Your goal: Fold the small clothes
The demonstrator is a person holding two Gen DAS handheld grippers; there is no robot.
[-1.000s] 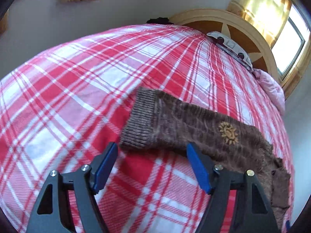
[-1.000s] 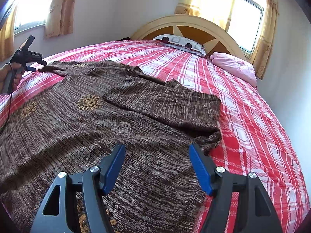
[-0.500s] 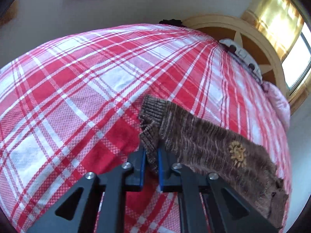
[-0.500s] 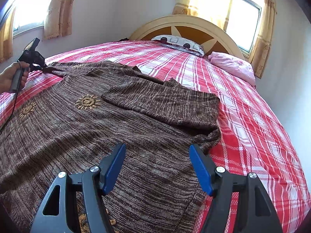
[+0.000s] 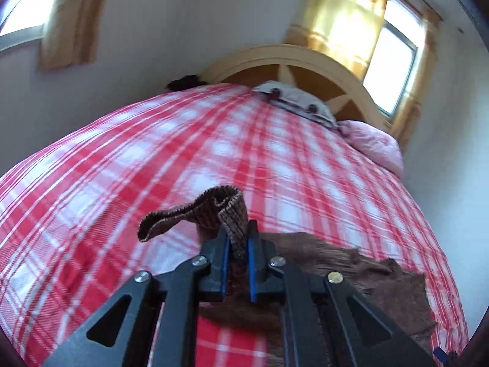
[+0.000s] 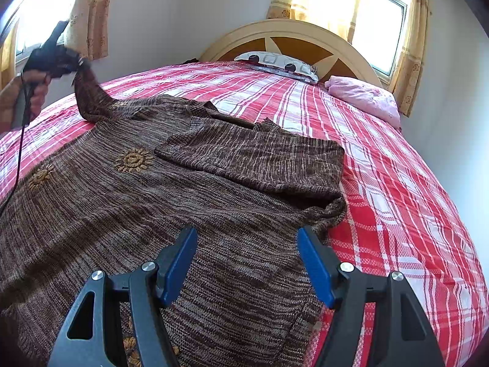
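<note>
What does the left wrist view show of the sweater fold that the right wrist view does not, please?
Only the left wrist view shows close up the left gripper shut on the ribbed sleeve cuff, lifted off the plaid bedspread.

Only the right wrist view shows the whole brown sweater spread flat, its other sleeve folded across it, the flower embroidery, and the open right gripper above the hem.

Both show the headboard, the patterned pillow and the pink pillow.

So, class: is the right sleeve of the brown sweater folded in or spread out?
Folded in: the right sleeve lies flat across the chest of the sweater, its cuff end pointing toward the middle.
</note>
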